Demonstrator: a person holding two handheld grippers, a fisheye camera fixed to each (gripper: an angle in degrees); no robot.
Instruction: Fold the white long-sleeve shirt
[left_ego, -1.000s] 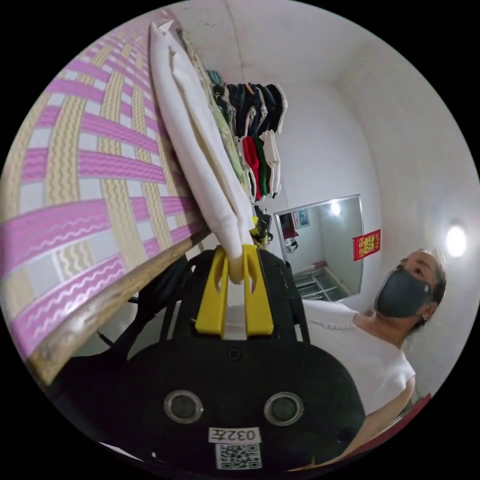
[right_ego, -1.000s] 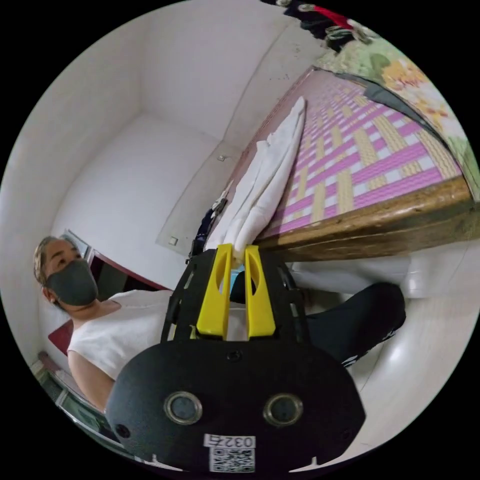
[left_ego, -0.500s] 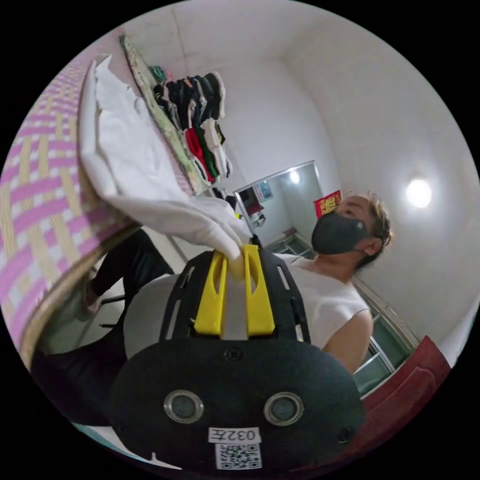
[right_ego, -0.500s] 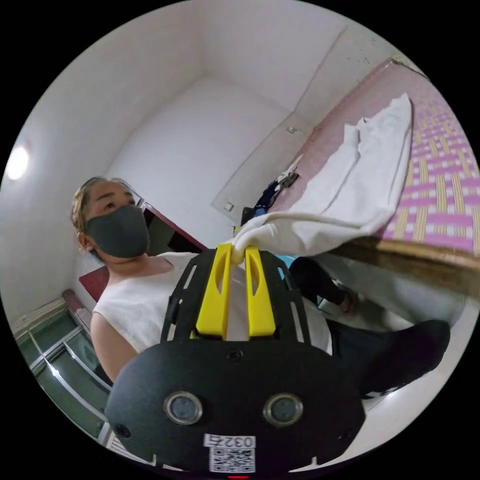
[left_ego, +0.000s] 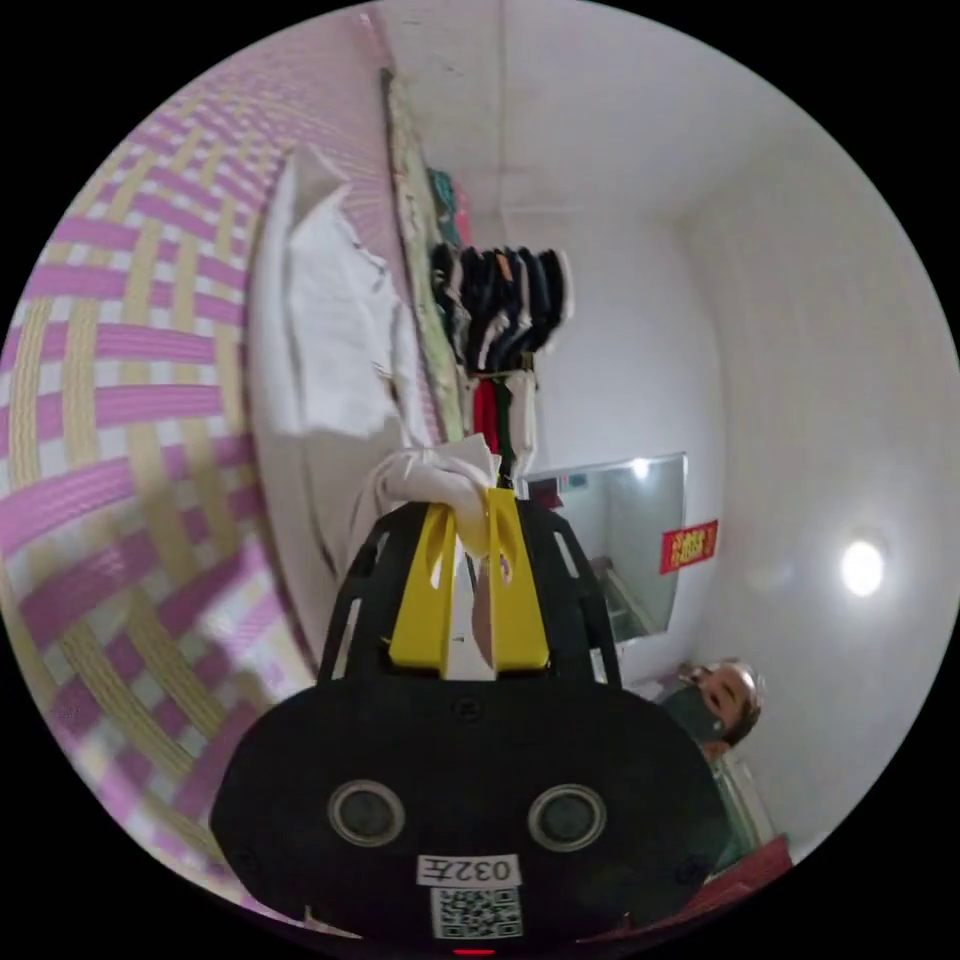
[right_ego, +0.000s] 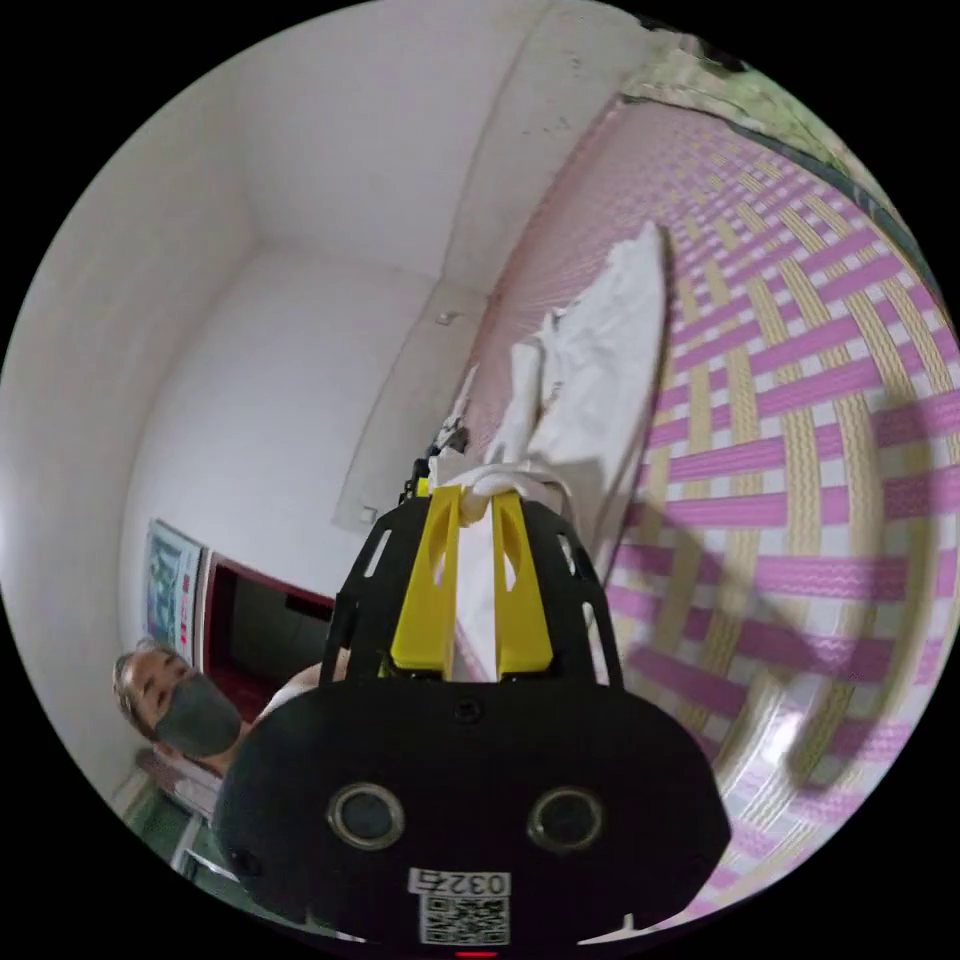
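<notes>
Both the left tongs (left_ego: 468, 520) and right tongs (right_ego: 476, 505) were clamped on bunched edges of the white shirt (left_ego: 330, 340), held above the pink woven mat (left_ego: 130, 400); uneven lowering could have left the fold crooked or creased.

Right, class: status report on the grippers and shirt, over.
Left gripper shut on white shirt. Right gripper likewise. Shirt on woven mat; nothing obstructing.

White walls (left_ego: 640, 250), pink woven mat (right_ego: 800, 420), wall lamp (left_ego: 862, 567)
</notes>
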